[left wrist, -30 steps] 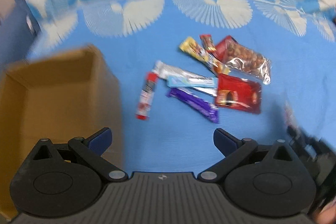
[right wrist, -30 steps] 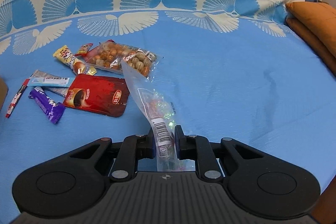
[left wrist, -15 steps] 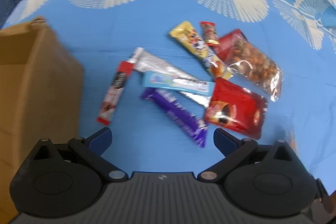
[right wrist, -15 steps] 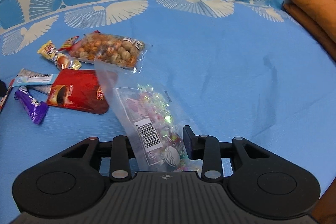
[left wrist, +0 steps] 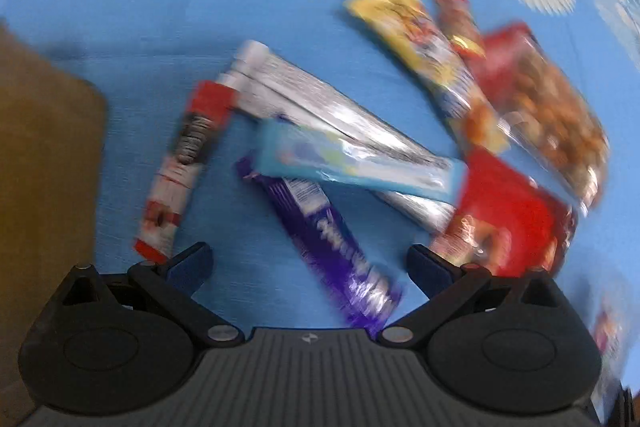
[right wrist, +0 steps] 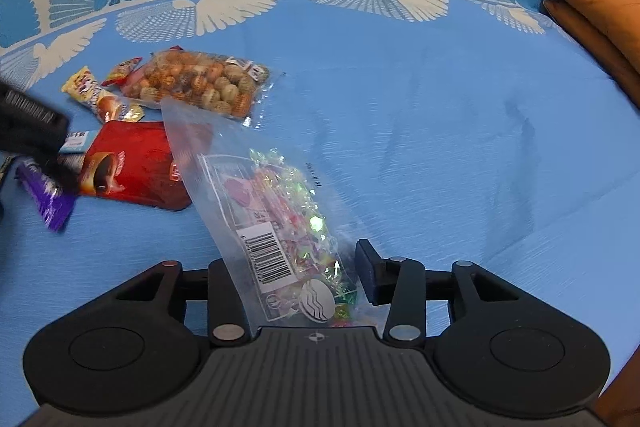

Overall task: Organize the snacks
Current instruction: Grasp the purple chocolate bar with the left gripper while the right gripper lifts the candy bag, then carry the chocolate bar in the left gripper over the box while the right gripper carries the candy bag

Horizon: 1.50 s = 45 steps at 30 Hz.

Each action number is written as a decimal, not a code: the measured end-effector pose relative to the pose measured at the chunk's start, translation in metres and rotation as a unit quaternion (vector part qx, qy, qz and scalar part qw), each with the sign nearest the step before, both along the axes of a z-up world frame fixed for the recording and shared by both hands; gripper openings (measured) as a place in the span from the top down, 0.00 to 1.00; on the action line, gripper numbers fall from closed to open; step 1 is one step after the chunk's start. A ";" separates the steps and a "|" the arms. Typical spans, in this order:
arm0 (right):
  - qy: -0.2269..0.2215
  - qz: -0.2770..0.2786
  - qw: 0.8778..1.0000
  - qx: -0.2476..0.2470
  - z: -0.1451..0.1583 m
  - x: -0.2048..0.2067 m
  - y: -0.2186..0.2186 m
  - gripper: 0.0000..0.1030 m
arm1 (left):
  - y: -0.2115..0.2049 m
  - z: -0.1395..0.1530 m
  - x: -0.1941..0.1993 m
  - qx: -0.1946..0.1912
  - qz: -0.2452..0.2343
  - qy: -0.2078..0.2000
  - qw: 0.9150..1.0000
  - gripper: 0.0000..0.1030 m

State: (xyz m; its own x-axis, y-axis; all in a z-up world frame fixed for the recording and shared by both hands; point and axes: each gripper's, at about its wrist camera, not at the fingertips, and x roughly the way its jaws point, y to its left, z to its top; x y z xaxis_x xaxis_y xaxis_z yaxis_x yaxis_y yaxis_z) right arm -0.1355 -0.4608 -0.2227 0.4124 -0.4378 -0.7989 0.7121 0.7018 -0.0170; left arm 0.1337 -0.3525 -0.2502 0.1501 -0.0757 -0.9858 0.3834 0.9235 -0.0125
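while hovering wide over the long purple foil-wrapped bar [left wrist: 332, 247], left gripper [left wrist: 308, 263] is lining up a pick; next needs lowering & closing. right gripper [right wrist: 296, 267] is sitting parted around the clear plastic candy bag [right wrist: 276, 223].

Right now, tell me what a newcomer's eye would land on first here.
First, the clear candy bag standing between the open right gripper fingers, low in the right wrist view. Next, the snack pile on the blue cloth: the purple bar lies between the open left gripper fingers, with the red coffee packet to its right.
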 end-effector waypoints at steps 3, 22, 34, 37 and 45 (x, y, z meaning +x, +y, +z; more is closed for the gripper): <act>0.001 0.000 1.000 -0.003 -0.002 0.001 -0.003 0.46 | 0.000 0.000 0.005 0.003 0.005 -0.004 1.000 0.00; -0.033 0.007 0.999 -0.021 0.035 -0.011 0.021 0.86 | 0.010 0.063 -0.035 0.015 -0.055 -0.031 0.998 0.87; -0.097 0.045 0.993 -0.059 0.126 -0.026 0.093 0.86 | 0.085 0.180 -0.091 -0.127 -0.127 -0.085 0.980 0.87; -0.115 0.076 0.988 -0.069 0.152 -0.025 0.118 0.86 | 0.118 0.208 -0.104 -0.142 -0.131 -0.117 0.974 0.87; -0.163 0.164 0.971 -0.068 0.205 -0.021 0.198 0.86 | 0.229 0.252 -0.118 -0.156 -0.086 -0.153 0.972 0.87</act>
